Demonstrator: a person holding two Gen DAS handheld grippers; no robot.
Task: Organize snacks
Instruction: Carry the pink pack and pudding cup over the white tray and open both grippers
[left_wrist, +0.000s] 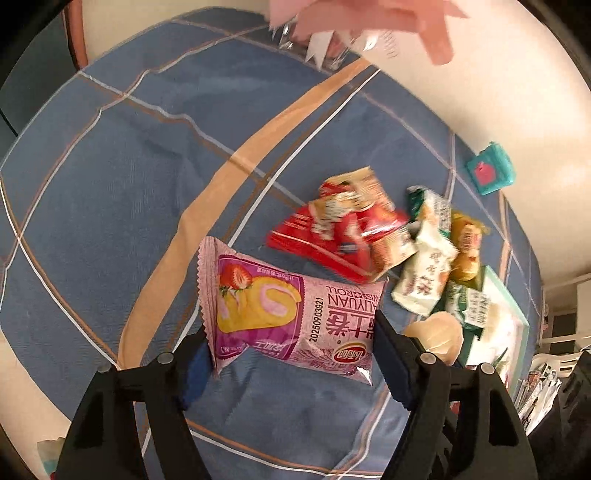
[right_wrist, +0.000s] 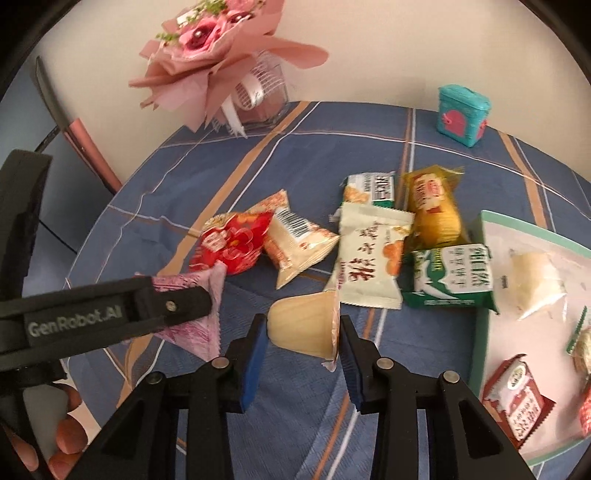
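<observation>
Pink strawberry swiss-roll packet (left_wrist: 295, 314) sits clamped in my left gripper (left_wrist: 291, 354) above the blue plaid tablecloth (left_wrist: 129, 166) — my right gripper (right_wrist: 303, 343) pinches a pale jelly cup (right_wrist: 303, 325), near the green-rimmed tray (right_wrist: 480, 295) at right.

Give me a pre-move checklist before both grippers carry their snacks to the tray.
1. Left gripper grip on the pink Swiss roll packet: ok, fingers pinch both sides of the packet.
2. Right gripper grip on the jelly cup: ok, the cup sits on its side between the pads.
3. Both loads clear of the tablecloth: cannot tell.
4. Free landing spot in the tray: ok, bare white floor shows near the middle.
5. Right gripper's path to the tray: not ok, the green-and-white packet overhangs the tray's near wall.
6. Spacing between the two grippers: cannot tell; in the right wrist view the left one looks close beside the cup.
</observation>
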